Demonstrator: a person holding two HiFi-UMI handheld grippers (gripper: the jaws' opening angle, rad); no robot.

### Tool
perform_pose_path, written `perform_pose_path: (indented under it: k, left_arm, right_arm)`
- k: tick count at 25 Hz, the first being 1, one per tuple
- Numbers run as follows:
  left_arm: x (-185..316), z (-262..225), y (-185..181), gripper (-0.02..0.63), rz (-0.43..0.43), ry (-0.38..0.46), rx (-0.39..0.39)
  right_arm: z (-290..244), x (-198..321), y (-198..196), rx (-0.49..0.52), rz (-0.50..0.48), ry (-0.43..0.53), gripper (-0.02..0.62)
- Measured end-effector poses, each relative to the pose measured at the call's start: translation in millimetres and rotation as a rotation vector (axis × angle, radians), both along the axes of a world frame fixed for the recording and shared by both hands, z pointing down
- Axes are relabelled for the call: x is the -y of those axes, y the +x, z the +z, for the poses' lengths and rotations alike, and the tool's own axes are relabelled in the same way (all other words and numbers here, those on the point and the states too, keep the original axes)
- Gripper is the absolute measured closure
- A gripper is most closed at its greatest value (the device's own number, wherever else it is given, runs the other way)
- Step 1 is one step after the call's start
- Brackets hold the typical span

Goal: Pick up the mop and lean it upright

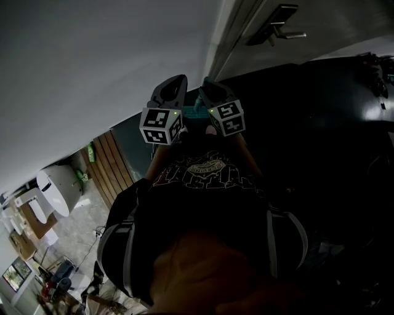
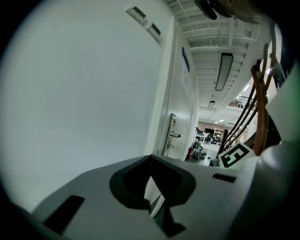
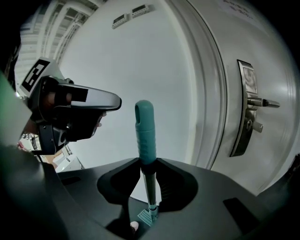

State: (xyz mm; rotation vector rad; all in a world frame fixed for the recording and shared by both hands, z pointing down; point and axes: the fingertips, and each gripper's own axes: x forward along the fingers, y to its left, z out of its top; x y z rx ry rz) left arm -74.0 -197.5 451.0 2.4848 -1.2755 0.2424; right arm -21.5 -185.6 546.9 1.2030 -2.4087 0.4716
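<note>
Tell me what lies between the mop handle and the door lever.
Nothing: in the right gripper view only white wall and door frame show between the mop handle, held in the right gripper, and the door lever.

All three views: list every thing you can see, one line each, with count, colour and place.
teal-handled mop: one, teal, upright before the white wall, its head low between the jaws.
white door: one, white, right of the mop.
silver lever door handle: one, silver, on the door.
small rectangular wall plates: two, pale, high on the wall.
long ceiling light: one, pale, over the corridor.
brown wooden slatted panel: one, brown, left in the head view.
black printed shirt: one, black, on the person.
left hand-held gripper: one, grey, jaws together, empty.
right hand-held gripper: one, dark, closed on the mop's handle.
</note>
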Motion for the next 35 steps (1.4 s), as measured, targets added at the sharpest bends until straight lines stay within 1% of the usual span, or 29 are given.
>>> perform_pose_path:
  k: [19,24,35]
  left_arm:
    - [-7.7,-8.0,13.0,0.560,-0.026,0.037,0.016]
    - [-9.7,-6.8,16.8,0.558,-0.018,0.037,0.020]
    - [-10.6,-4.7,18.5,0.558,-0.032,0.024,0.017]
  right_arm:
    - [-2.8,-24.4,0.5,0.024,-0.073,0.000,0.480]
    - [-3.0,-23.0,3.2,0.025,-0.080,0.007,0.480]
    - [2.4,-13.1,7.1,0.022,-0.093,0.004,0.482]
